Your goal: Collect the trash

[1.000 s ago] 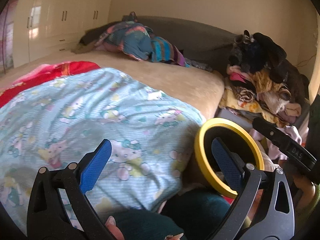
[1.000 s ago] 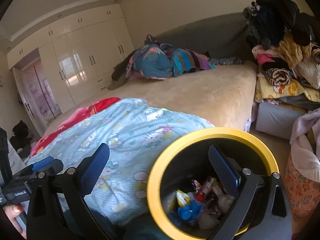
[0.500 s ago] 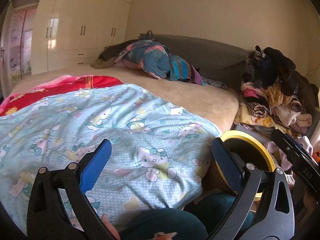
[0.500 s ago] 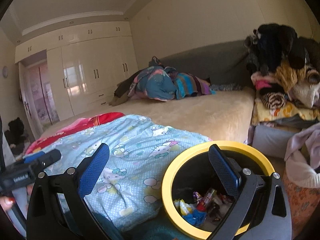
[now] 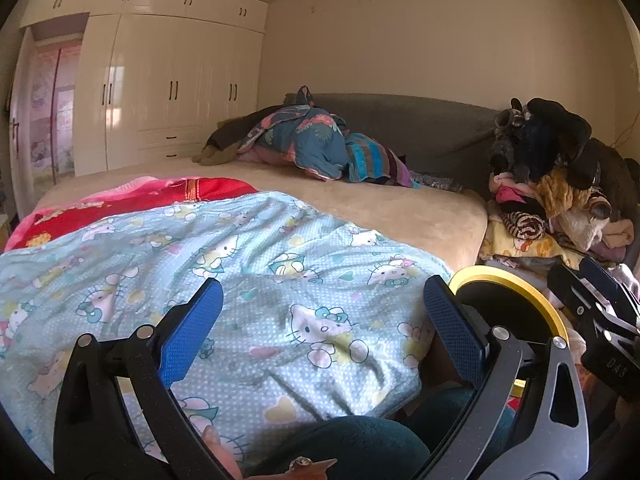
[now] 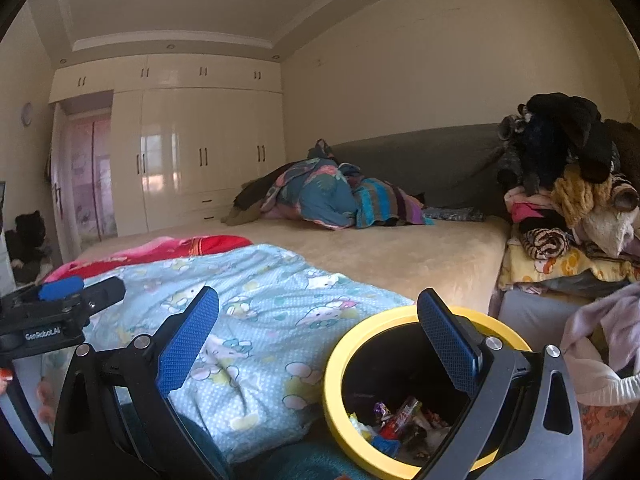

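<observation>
Left gripper (image 5: 322, 332): jaws spread wide, nothing between pads, above cartoon-print blanket (image 5: 240, 280). Right gripper (image 6: 318, 340): jaws spread wide, empty. Yellow-rimmed bin (image 6: 340, 352) just beside blanket's edge, below right gripper; wrappers (image 6: 400, 420) lie in bin's bottom. Clothes pile (image 6: 568, 200) beyond bin.

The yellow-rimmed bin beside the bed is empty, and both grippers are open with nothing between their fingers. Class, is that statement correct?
Not quite. The yellow-rimmed bin is not empty: the right wrist view shows wrappers lying at its bottom. The rest holds: it stands beside the bed, and the left gripper and right gripper are open with nothing between their fingers.
</observation>
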Demonstrator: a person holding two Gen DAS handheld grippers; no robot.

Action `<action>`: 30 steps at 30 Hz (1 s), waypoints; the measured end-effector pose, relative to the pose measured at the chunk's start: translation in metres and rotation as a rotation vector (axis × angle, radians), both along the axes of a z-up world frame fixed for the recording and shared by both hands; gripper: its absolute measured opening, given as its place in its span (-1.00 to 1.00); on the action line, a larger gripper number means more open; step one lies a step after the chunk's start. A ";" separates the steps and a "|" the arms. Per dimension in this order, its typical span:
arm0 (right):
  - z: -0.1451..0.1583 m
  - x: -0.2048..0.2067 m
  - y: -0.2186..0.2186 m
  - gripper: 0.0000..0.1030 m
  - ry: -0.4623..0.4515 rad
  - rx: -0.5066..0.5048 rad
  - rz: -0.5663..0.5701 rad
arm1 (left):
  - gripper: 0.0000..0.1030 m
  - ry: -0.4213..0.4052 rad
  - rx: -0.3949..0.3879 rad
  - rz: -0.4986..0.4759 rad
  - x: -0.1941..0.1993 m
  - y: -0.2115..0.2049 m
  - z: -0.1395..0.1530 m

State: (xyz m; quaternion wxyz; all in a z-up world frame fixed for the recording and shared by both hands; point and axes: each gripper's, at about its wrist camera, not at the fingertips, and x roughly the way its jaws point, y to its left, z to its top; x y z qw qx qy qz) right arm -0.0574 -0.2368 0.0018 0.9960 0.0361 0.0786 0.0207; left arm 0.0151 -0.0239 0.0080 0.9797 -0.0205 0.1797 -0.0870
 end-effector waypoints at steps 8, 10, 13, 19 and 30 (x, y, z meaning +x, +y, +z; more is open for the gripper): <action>-0.004 0.006 0.001 0.88 0.027 0.006 -0.008 | 0.79 0.007 0.004 0.000 0.002 -0.001 -0.001; -0.005 0.007 0.001 0.88 0.028 0.006 -0.011 | 0.79 0.006 0.002 0.000 0.002 -0.001 -0.001; -0.005 0.007 0.002 0.88 0.028 0.002 -0.015 | 0.79 0.008 0.000 0.001 0.002 -0.001 -0.001; -0.006 0.006 0.000 0.88 0.028 0.001 -0.019 | 0.79 0.010 -0.007 0.005 0.002 -0.001 -0.002; -0.004 0.005 0.000 0.88 0.032 0.001 -0.031 | 0.79 0.013 -0.012 0.009 0.000 -0.001 -0.003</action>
